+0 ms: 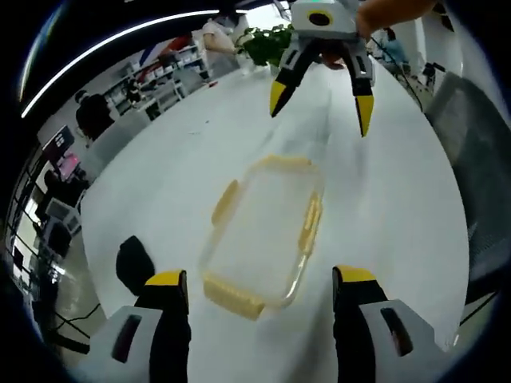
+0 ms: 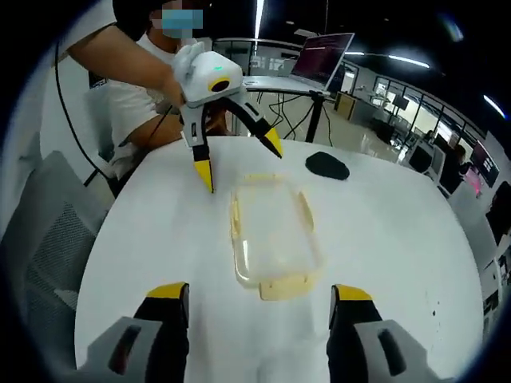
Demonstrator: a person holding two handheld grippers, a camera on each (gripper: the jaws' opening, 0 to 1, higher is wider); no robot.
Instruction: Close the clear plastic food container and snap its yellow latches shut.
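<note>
Hovering: both grippers hang above the white table (image 2: 415, 239), facing each other across the clear container (image 2: 271, 239), neither touching it.
Container: lying flat mid-table between the two tools, lid apparently on top; whether it is fully seated I cannot tell.
Latches: yellow latches (image 1: 310, 223) sit on all four sides, looking flared outward, so I judge none snapped yet.
Left gripper (image 1: 263, 299): jaws spread wide, holding nothing, the near short end of the container just ahead of its tips.
Right gripper (image 2: 259, 307): jaws likewise parted and empty, poised at the opposite short end.
Risk, sliding: the tabletop looks slick and the box light; a one-sided push on a latch could skate it away unless the other tool braces it.
Risk, misfit: pressing a latch over an unseated lid could pop a corner up.
Risk, collision: the tips converge on one small object and could clash.
Edges: the container sits well in from the table rim.
Room: open surface all round; a dark object (image 2: 327, 166) lies well apart, and a person sits behind the far edge.
</note>
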